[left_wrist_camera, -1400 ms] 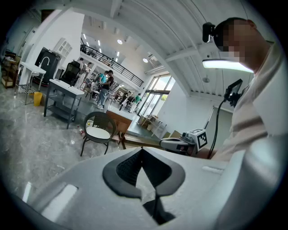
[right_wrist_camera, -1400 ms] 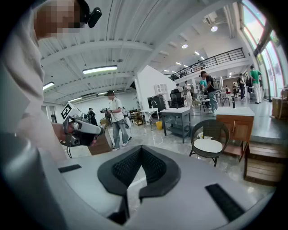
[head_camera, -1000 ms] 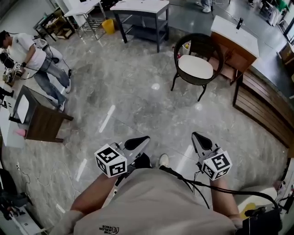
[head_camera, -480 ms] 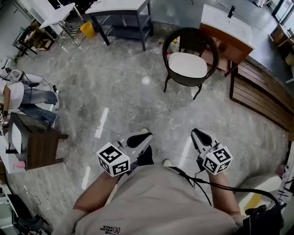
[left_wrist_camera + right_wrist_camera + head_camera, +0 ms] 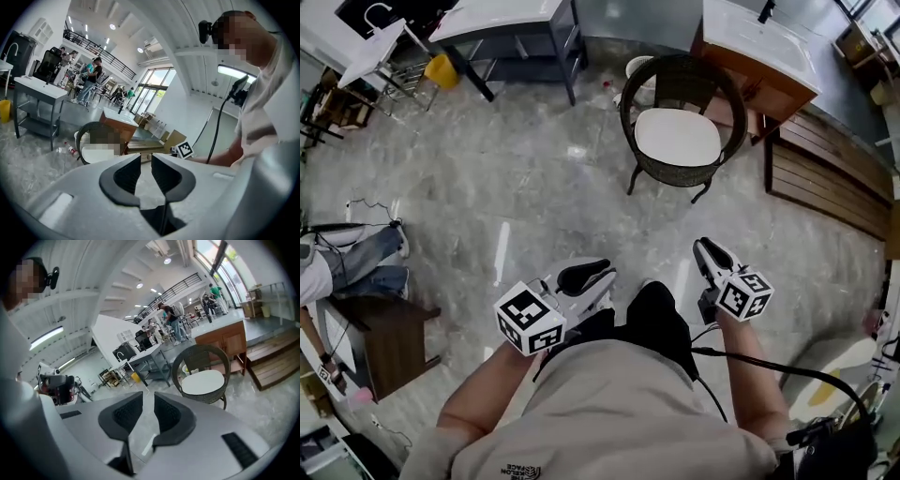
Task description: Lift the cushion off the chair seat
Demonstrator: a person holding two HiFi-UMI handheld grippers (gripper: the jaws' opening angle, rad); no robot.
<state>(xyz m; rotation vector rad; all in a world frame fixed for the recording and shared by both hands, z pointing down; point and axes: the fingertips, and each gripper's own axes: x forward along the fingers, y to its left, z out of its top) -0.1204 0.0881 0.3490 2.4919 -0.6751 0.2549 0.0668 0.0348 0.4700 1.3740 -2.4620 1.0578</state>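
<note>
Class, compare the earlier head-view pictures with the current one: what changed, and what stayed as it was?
The person has walked towards the dark wicker chair, which now shows larger in the head view. The right gripper's jaws are opening, nothing between them. Unchanged: the round white cushion lies on the seat; the left gripper is empty, jaws slightly apart.

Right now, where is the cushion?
In the head view, upper right of centre: the white cushion lies on the dark wicker chair, beside the wooden counter.
</note>
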